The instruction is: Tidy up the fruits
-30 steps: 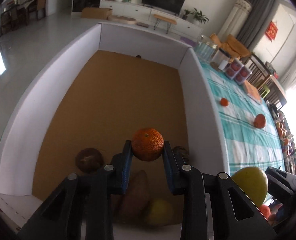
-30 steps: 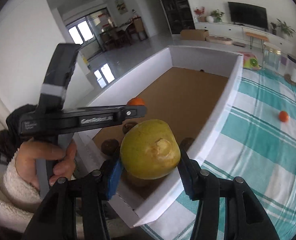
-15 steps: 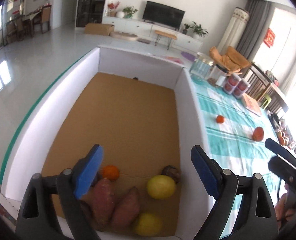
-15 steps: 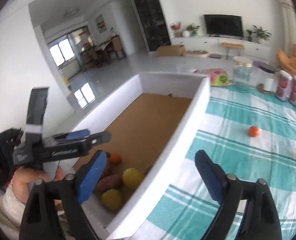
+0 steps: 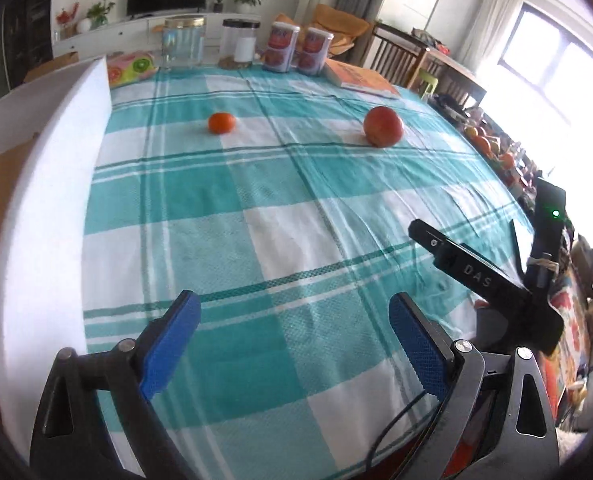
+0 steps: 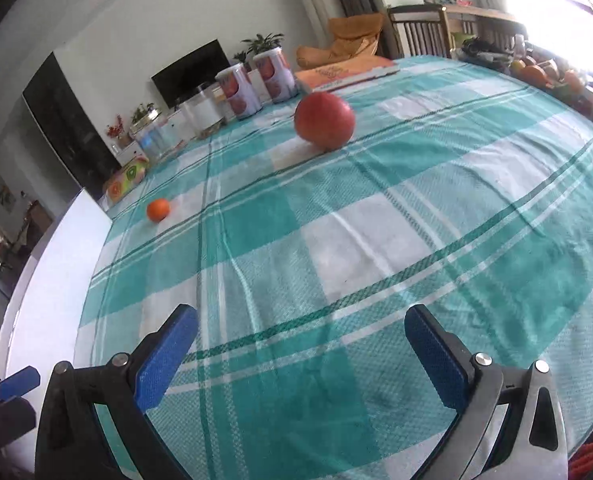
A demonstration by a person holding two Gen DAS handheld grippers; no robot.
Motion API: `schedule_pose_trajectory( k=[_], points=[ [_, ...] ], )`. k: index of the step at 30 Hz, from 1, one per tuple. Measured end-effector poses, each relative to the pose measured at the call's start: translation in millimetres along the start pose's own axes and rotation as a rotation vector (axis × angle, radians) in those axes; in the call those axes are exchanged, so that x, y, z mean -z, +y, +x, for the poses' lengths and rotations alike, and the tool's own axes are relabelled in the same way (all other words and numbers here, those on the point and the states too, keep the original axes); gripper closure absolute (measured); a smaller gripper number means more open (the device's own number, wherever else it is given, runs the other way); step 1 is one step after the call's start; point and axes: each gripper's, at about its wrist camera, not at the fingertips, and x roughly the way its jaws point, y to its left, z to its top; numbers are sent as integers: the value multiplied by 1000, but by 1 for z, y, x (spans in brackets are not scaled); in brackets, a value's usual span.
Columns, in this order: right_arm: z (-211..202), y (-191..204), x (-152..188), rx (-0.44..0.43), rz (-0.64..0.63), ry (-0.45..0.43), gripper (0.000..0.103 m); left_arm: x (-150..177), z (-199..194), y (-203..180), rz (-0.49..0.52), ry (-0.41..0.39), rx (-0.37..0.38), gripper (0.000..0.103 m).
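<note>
left gripper (image 5: 294,336) jaws opening, nothing between | right gripper (image 6: 300,344) wide open, empty | white box (image 5: 44,208) inside mostly cut off | apple (image 6: 324,120), tangerine (image 6: 158,210) clear on the cloth

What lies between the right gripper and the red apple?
Only bare checked tablecloth, as the right wrist view shows; nothing stands between the open right gripper and the red apple.

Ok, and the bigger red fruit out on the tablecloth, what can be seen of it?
The big red fruit is round and smooth, red-orange with a paler patch, apple-like, though its kind is unclear. It sits alone on the teal and white checked tablecloth, casting a small shadow. Nothing but the cloth touches it. The book and the two tins lie beyond it, and the small orange sits apart, toward the white box wall.
</note>
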Motion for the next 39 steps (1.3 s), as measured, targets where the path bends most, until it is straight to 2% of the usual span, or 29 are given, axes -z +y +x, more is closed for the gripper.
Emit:
schedule_pose_trajectory(
  k=[7,10,14,15,21,39],
  points=[
    [14,-11,2,29,60,41,0,-12,52,-3,50,-56,-168,7],
    [18,-10,4,50,48,50,0,-15,69,-1,78,-51,-204,7],
    [19,-6,7,82,20,53,0,-8,90,5,81,4,-219,6],
    [20,-4,7,90,15,54,0,-8,88,4,88,-13,-213,5],
    [24,1,7,127,-15,60,0,-8,90,3,97,4,-209,3],
    [25,2,8,135,-22,63,0,-9,91,4,96,3,-208,2]
  ],
)
